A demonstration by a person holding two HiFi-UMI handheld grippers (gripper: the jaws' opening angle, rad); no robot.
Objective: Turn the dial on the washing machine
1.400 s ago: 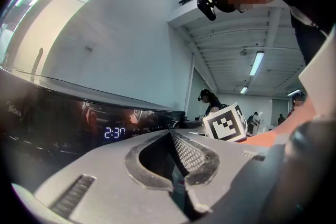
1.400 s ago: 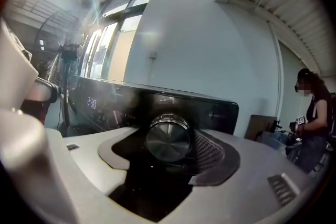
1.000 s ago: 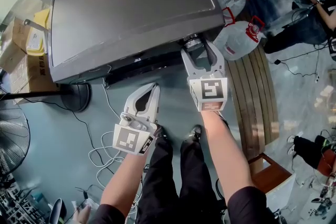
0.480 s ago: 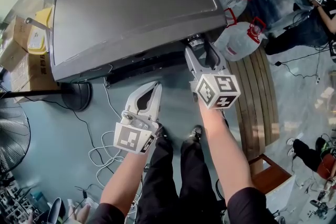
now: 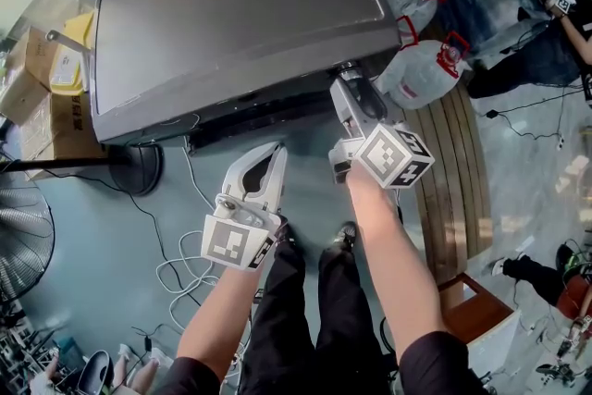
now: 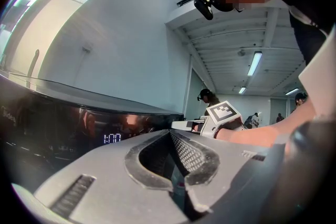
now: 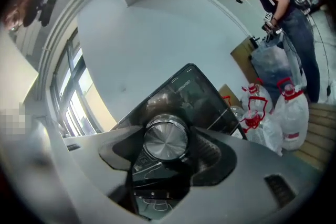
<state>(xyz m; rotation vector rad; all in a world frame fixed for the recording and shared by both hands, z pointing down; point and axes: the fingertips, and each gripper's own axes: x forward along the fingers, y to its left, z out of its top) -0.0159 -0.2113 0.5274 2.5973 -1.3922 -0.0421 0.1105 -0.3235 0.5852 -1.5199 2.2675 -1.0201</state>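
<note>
L gripper [image 5: 262, 164]: jaws together, nothing between, held apart from washing machine [image 5: 231, 14] front. R gripper [image 5: 351, 86]: jaws clamped on chrome dial [image 7: 165, 136] at panel's right end, wrist rolled. Judgement: grip made, turn prob. part done; rest of rotation and release remain.

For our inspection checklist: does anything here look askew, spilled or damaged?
Nothing looks spilled or damaged. The right gripper sits tilted, but it is clamped on the dial of the washing machine, which fits turning it.
</note>
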